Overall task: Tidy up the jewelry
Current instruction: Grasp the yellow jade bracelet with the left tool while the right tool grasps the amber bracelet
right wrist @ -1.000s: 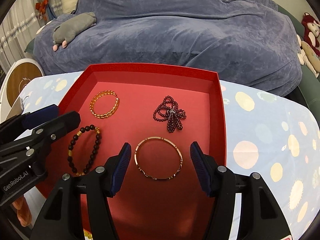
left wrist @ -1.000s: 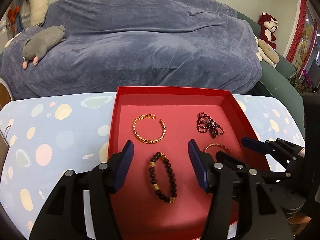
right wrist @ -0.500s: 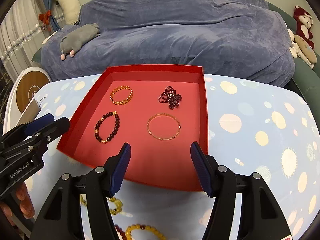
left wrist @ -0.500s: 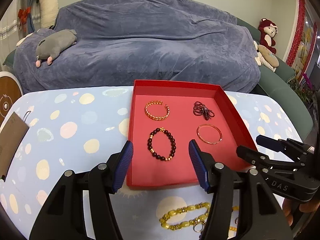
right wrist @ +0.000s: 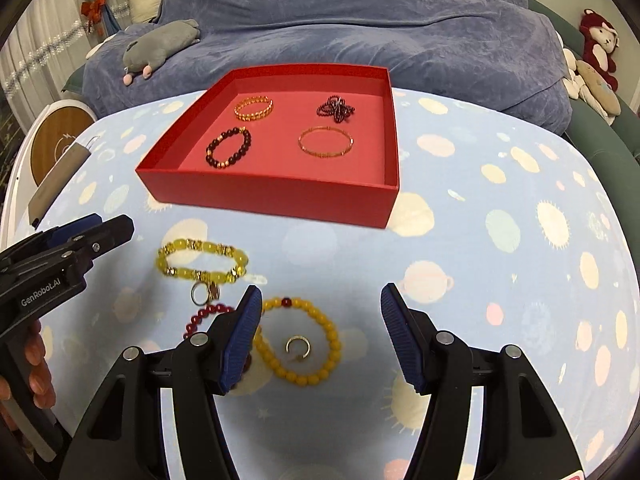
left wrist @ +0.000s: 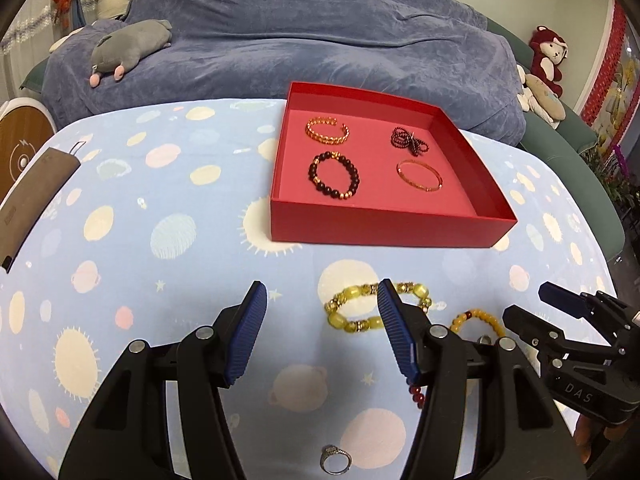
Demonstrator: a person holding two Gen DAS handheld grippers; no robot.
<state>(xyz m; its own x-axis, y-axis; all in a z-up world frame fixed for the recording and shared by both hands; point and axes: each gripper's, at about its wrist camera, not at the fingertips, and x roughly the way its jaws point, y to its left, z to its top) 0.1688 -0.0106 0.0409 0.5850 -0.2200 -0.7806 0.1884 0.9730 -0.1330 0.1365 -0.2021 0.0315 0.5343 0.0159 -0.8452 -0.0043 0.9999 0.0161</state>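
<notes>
I see a red tray (left wrist: 384, 232) with a pinker floor on a table (left wrist: 160, 208) clothed in pale blue, dotted with cream, pink and mint planets and suns. Inside lie a gold cuff (left wrist: 327, 131), a dark red bead cluster (left wrist: 409, 142), a black-and-gold bracelet (left wrist: 334, 176) and a thin gold bangle (left wrist: 420, 175). Outside, one bracelet is yellow (right wrist: 202, 261), one amber with one red bead (right wrist: 304, 340). My gripper pads (right wrist: 240, 340) are blue on black.

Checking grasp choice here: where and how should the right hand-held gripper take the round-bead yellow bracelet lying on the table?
Take the yellow bracelet at its right arc, coming from above with the right hand-held gripper, one finger inside the loop and one outside. It lies flat; a small ring sits inside, and the left arc is crowded by the red beads.
</notes>
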